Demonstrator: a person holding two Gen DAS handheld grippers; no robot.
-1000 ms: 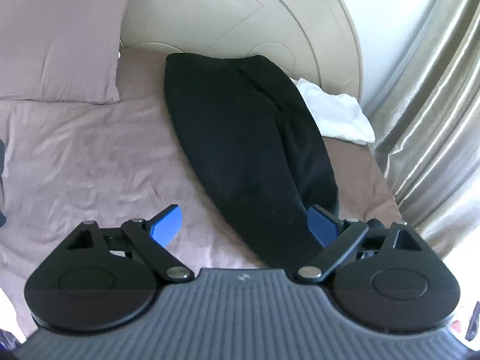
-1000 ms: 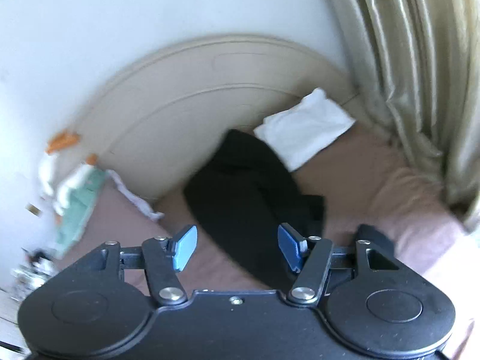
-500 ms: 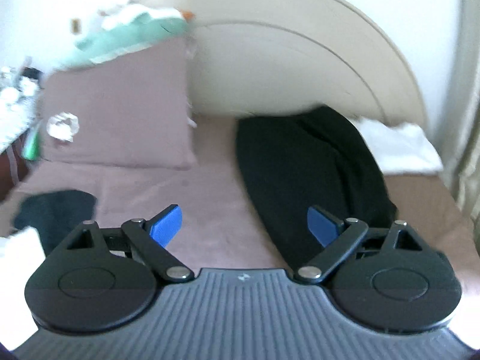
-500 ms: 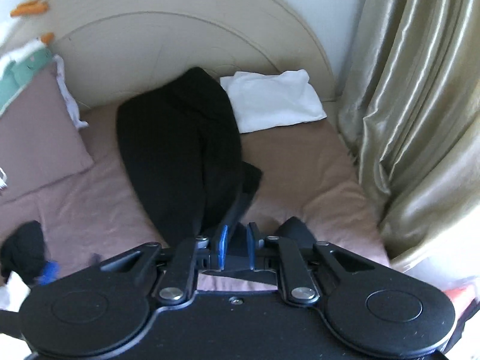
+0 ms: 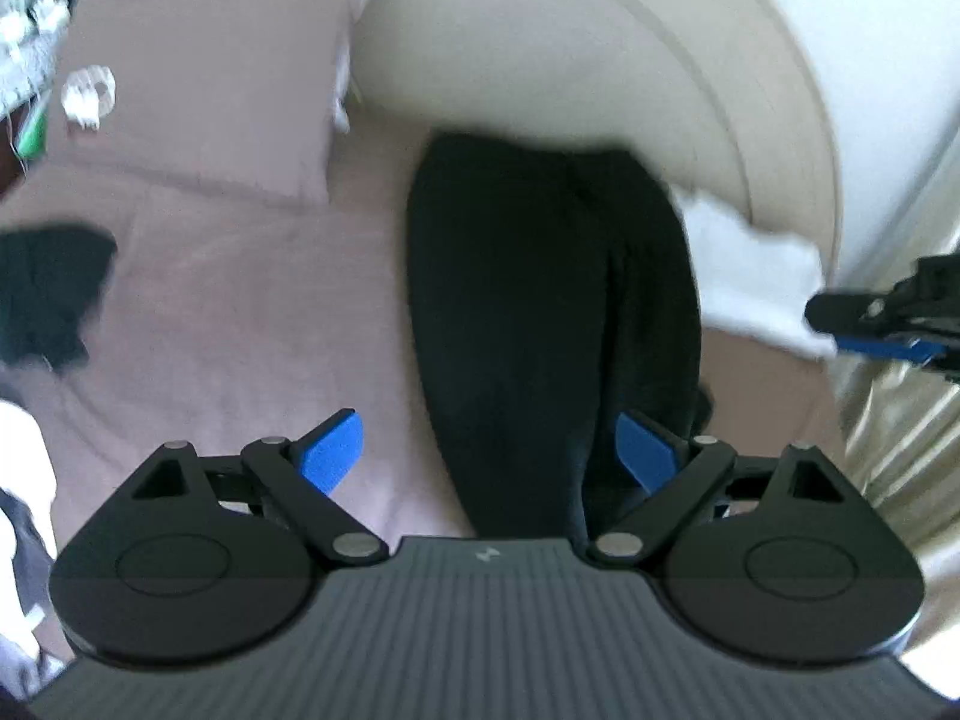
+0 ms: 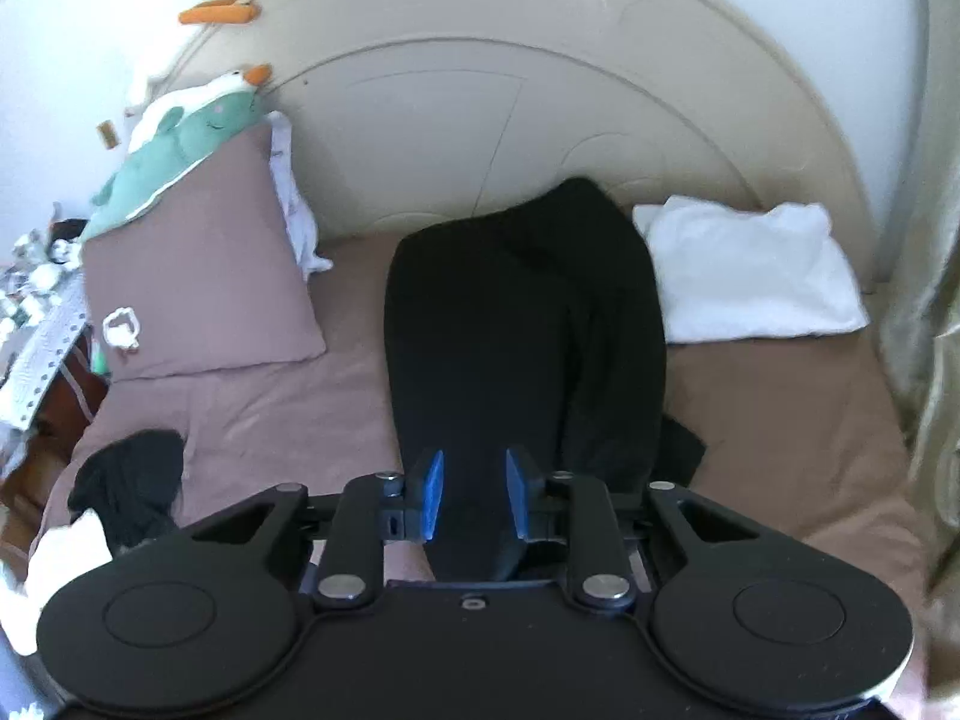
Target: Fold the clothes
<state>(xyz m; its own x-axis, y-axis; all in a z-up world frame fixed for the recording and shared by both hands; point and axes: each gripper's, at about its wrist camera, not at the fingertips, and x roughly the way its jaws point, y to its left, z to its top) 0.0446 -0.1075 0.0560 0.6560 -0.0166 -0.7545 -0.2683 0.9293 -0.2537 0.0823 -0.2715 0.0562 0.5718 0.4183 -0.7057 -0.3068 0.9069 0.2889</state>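
Lying lengthwise on bed [image 6: 780,396]: black garment [image 6: 516,324]. Left hand-held gripper [image 5: 489,450] released wide; right hand-held gripper [image 6: 468,495] partly parted, prob. empty.

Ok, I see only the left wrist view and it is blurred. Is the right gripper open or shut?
Observer: Open. The right gripper has a narrow gap between its blue pads, above the near end of the black garment.
Operator: And the green smear above the pillow, what is it?
Observer: A green plush toy with an orange beak, lying on top of the pillow against the headboard.
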